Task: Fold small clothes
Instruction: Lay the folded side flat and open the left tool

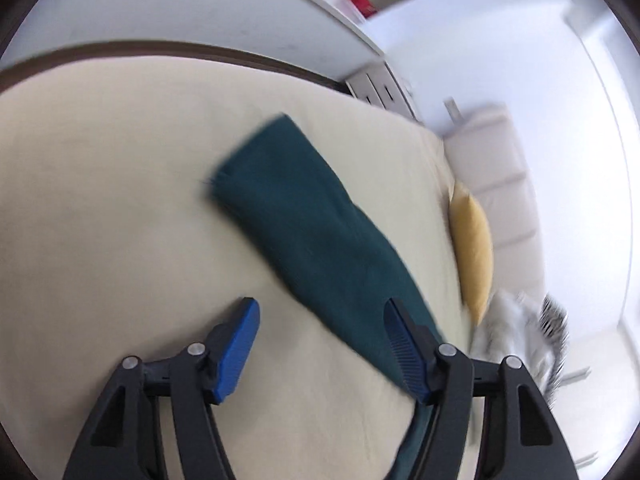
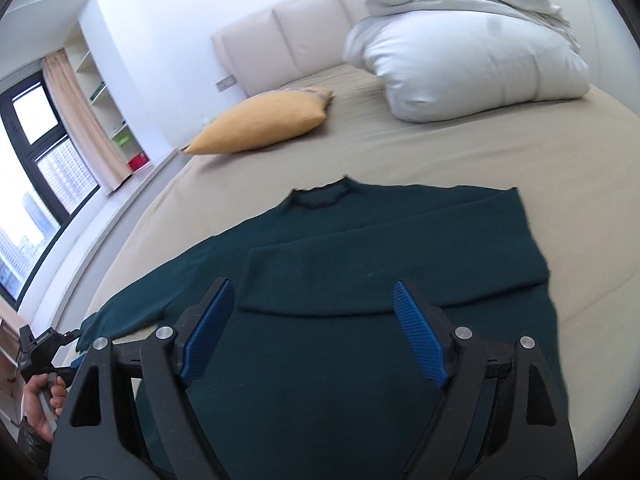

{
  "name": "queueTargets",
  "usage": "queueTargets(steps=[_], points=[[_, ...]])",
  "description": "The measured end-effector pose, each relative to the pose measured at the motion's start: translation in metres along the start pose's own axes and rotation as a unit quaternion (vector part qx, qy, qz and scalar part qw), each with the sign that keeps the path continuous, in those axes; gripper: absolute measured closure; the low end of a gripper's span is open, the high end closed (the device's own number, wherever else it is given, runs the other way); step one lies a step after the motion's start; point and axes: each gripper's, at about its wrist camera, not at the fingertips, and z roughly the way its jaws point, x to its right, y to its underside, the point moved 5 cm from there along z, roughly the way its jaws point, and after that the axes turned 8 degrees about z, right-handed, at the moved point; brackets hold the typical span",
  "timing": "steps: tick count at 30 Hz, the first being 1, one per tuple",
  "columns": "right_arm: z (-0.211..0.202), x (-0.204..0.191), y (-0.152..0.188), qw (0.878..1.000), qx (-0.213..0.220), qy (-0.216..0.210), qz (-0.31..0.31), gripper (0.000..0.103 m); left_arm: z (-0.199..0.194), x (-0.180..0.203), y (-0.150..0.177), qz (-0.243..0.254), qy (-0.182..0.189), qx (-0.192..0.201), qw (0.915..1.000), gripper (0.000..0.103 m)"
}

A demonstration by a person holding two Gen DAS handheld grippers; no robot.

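Note:
A dark green sweater (image 2: 360,248) lies flat on the beige bed sheet (image 2: 440,160), collar away from me, with its right sleeve folded across the chest. Its left sleeve (image 1: 304,232) stretches out over the sheet in the left wrist view. My left gripper (image 1: 320,312) is open and empty, its right finger at the sleeve's edge; the frame is motion-blurred. My right gripper (image 2: 312,292) is open and empty, hovering over the sweater's body. The left gripper's body also shows at the lower left of the right wrist view (image 2: 44,348), in a hand.
A yellow pillow (image 2: 264,122) lies near the padded headboard (image 2: 288,40). A white duvet and striped pillow (image 2: 460,60) are piled at the bed's head on the right. A window, curtain and shelves (image 2: 100,92) stand to the left of the bed.

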Motion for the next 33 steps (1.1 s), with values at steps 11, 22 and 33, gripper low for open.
queueTargets(steps=[11,22,33], points=[[-0.018,-0.012,0.019,0.999,-0.015,-0.015,0.041,0.022,0.043,-0.017,-0.058,-0.088,0.0,0.027,0.9958,0.093],[-0.029,0.037,0.024,0.997,-0.019,-0.026,0.064,0.024,0.06,0.254,0.072,0.307,0.063,-0.045,0.9484,0.095],[-0.035,0.104,0.032,0.994,-0.033,-0.006,0.104,0.024,0.164,0.292,0.312,0.473,0.04,-0.206,0.8558,0.08]])
